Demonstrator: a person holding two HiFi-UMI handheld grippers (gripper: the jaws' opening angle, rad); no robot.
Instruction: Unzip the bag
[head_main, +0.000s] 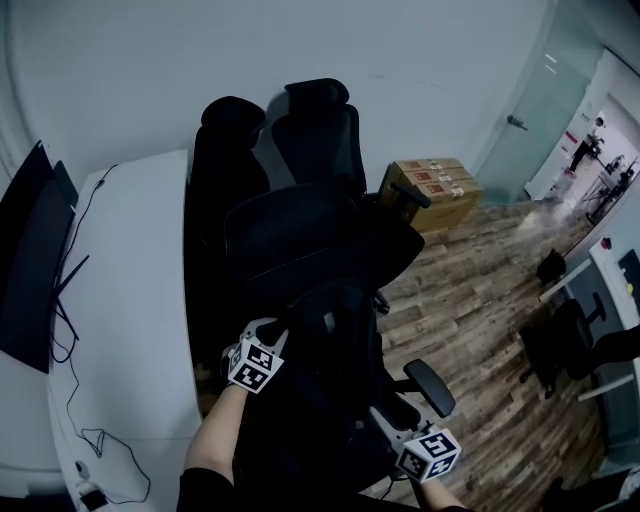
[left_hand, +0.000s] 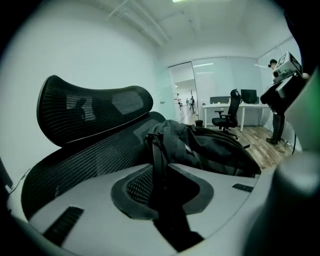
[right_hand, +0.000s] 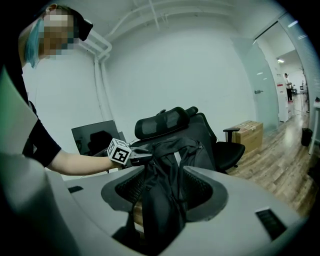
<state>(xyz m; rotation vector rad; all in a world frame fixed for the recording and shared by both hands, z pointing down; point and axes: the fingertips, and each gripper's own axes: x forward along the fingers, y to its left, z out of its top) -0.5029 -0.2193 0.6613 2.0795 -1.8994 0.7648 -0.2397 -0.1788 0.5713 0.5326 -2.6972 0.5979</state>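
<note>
A black backpack (head_main: 335, 385) lies on the seat of a black mesh office chair (head_main: 300, 235). My left gripper (head_main: 283, 334) is at the bag's upper left end. In the left gripper view it (left_hand: 161, 192) is shut on a narrow black strap (left_hand: 156, 152) that leads to the bag's body (left_hand: 215, 145). At the bag's near right end my right gripper (head_main: 380, 414) is shut on a fold of the bag's fabric (right_hand: 160, 200), which fills the space between its jaws. The right gripper view also shows the left gripper (right_hand: 146, 156) against the bag's top (right_hand: 175, 147). I cannot make out a zipper pull.
A white desk (head_main: 130, 300) with a dark monitor (head_main: 30, 270) and loose cables (head_main: 75, 380) stands to the left. A second black chair (head_main: 320, 125) stands behind. Cardboard boxes (head_main: 435, 185) sit on the wooden floor (head_main: 470, 300) at the right, with more chairs (head_main: 560, 340) farther off.
</note>
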